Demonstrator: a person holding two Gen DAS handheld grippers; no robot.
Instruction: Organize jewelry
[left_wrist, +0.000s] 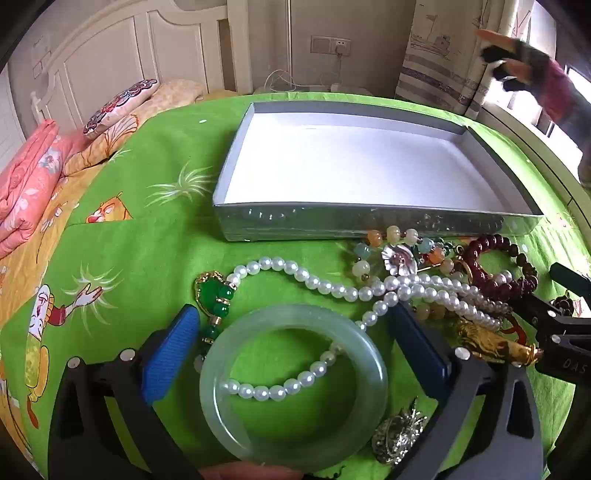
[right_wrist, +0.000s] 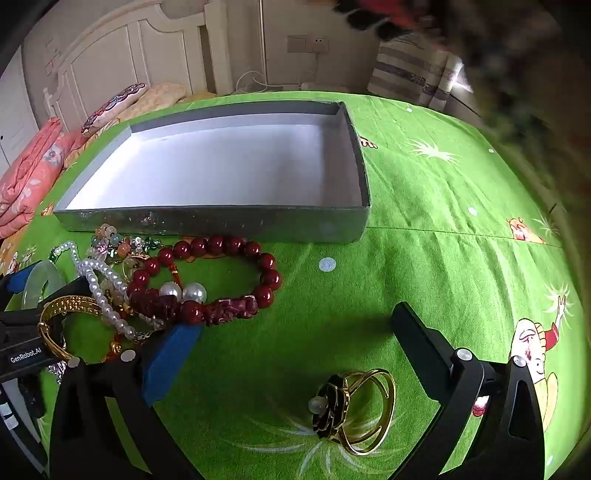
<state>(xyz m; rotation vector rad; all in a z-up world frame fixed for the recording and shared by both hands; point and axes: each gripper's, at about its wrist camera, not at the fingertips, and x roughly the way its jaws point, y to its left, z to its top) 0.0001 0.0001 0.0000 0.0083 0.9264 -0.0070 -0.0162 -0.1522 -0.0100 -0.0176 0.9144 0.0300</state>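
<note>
Green cartoon bedsheet (left_wrist: 155, 236) w/ empty gray box (left_wrist: 369, 221) behind jewelry pile: I've both grippers spread wide, left gripper (left_wrist: 295, 325) straddling jade bangle (left_wrist: 236, 376), right gripper (right_wrist: 291, 332) over gold flower ring (right_wrist: 354, 410); first pick pending, next I'd pinch bangle, lift to box.

The bangle (left_wrist: 293, 387) is cut off at the 6 o'clock edge of the left view. A blurred sleeve (right_wrist: 517, 74) fills the right view at 1 o'clock.

Pale green bangle (left_wrist: 293, 384), dark red bracelet (right_wrist: 221, 280)
</note>
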